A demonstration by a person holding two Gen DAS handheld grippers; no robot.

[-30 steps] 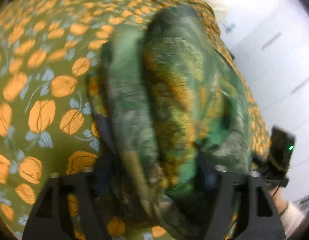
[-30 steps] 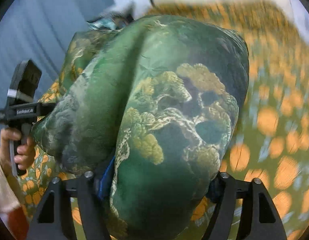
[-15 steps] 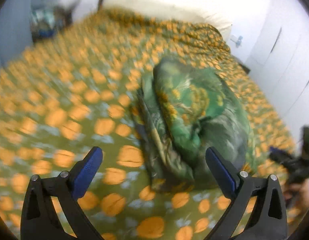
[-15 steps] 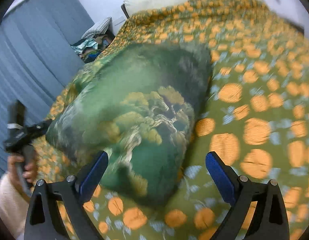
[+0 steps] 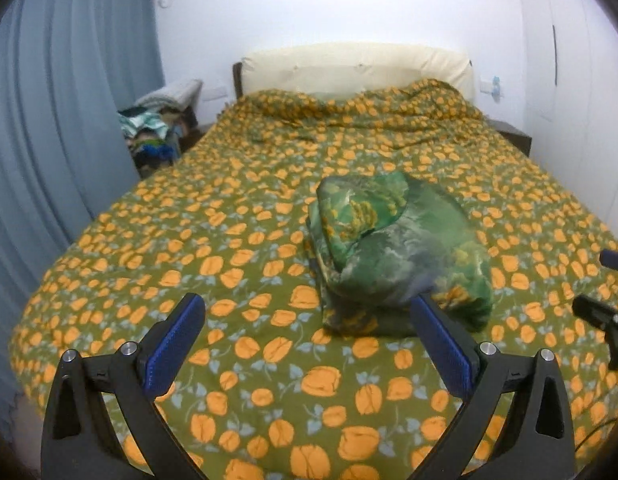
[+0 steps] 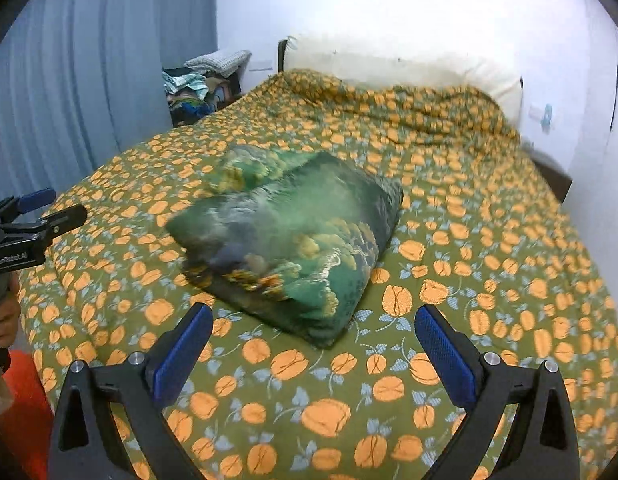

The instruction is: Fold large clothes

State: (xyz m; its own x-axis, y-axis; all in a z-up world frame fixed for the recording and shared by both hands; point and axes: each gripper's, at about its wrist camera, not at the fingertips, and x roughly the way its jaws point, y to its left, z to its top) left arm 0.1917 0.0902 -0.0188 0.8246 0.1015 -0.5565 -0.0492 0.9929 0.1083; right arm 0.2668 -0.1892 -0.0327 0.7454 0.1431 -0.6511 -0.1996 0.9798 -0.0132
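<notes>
Left wrist view: folded green garment (image 5: 401, 248) lies on orange-flowered bed (image 5: 229, 216), curtain (image 5: 61, 120) beside. Left claw (image 5: 309, 344) wide, empty; right claw (image 6: 313, 344) opening, empty, both angled downward.

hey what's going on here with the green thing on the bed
A person holds a two-finger gripper in each hand and is folding a large piece of clothing. The green patterned garment lies folded into a thick bundle on the orange-flowered bedspread. Neither gripper touches it. The left gripper is open with nothing between its blue pads. The right gripper has its jaws opening, also with nothing between them. Both hang above the bedspread in front of the bundle.
</notes>
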